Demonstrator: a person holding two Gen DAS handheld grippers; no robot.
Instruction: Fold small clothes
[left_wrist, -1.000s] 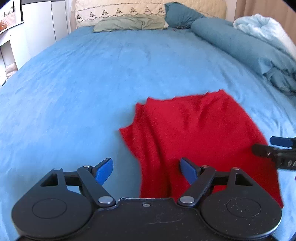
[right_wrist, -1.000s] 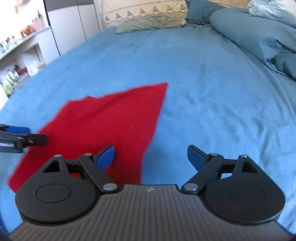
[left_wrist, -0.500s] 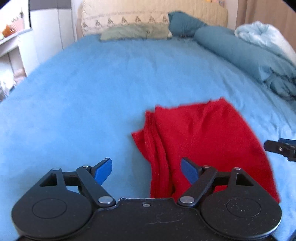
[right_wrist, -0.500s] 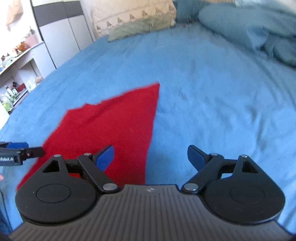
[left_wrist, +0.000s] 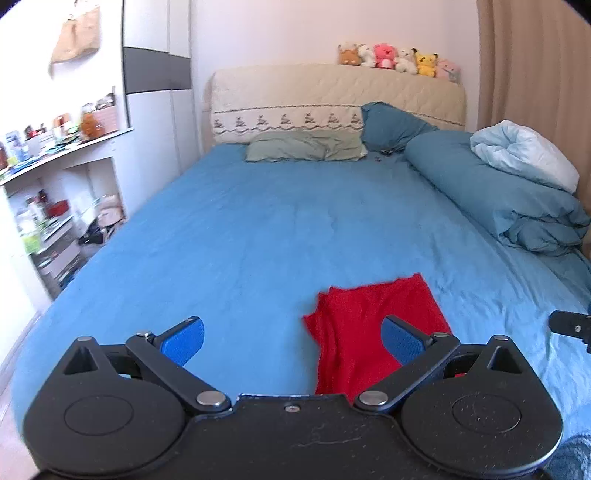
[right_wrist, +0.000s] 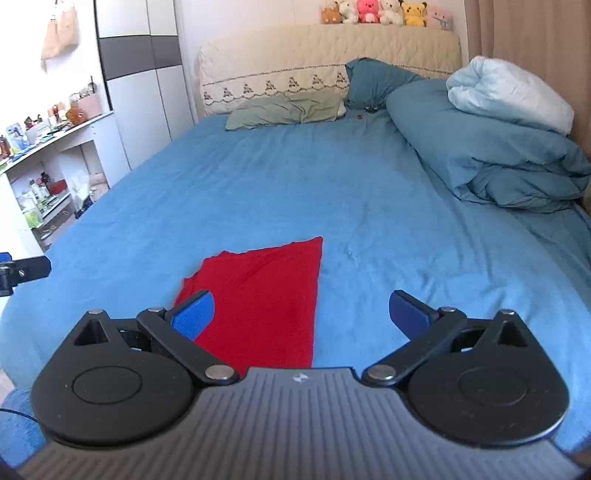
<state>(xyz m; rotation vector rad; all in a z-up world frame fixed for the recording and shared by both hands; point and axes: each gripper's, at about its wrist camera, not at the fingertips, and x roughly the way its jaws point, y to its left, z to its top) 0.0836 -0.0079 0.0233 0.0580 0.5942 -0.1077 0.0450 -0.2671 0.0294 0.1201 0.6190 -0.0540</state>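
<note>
1. Both grippers had pulled back and up from the red garment (left_wrist: 373, 325) since the earlier frames.
2. The garment lay lengthwise toward the headboard (left_wrist: 336, 99) on the blue bed (left_wrist: 258, 229).
3. Left gripper (left_wrist: 291, 338) and right gripper (right_wrist: 299, 314) gaped wide, empty, flanking the garment's near end.

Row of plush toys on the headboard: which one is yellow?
The yellow plush, second from the right end of the row on the headboard. Its neighbours are pink, white and brown; it alone is yellow, with dark-tipped ears.
</note>
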